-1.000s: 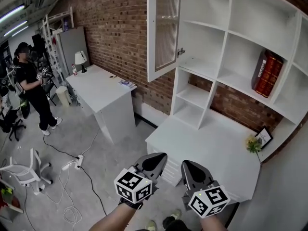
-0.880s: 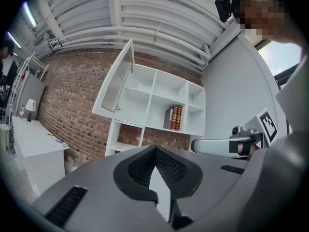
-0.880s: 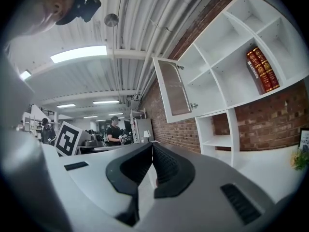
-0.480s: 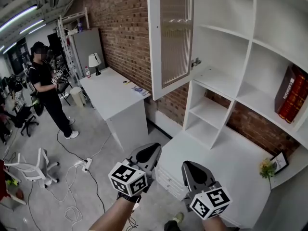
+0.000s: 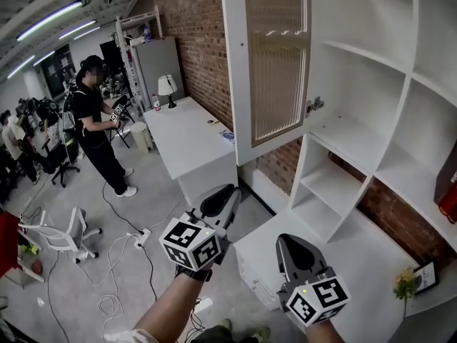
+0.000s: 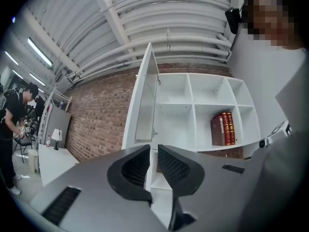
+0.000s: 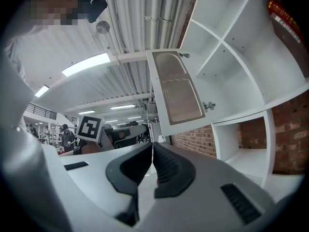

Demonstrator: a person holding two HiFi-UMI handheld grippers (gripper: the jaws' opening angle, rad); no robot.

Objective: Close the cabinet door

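Observation:
The cabinet door [image 5: 275,63] is white-framed with a ribbed glass pane. It stands swung open to the left of the white shelf unit [image 5: 371,70], hinged at its right edge. It also shows in the left gripper view as the door [image 6: 145,105] seen edge-on, and in the right gripper view as the door [image 7: 176,93] seen from below. My left gripper [image 5: 221,199] is below the door and apart from it, its jaws together with nothing held. My right gripper [image 5: 296,247] hangs lower right, shut and empty. In their own views the left gripper [image 6: 153,146] and right gripper [image 7: 152,144] point up at the cabinet.
A white desk [image 5: 371,263] sits under the shelves, with a small plant [image 5: 405,284]. Red books [image 6: 223,128] stand on a shelf. Along the brick wall is another white desk [image 5: 193,138] with a lamp [image 5: 167,86]. A person in black [image 5: 96,127] stands left; a chair [image 5: 61,234] and cables lie on the floor.
The view has moved closer to the cabinet and tilted up, so the door looms larger. My left gripper has risen a little toward the door. Both grippers stay shut.

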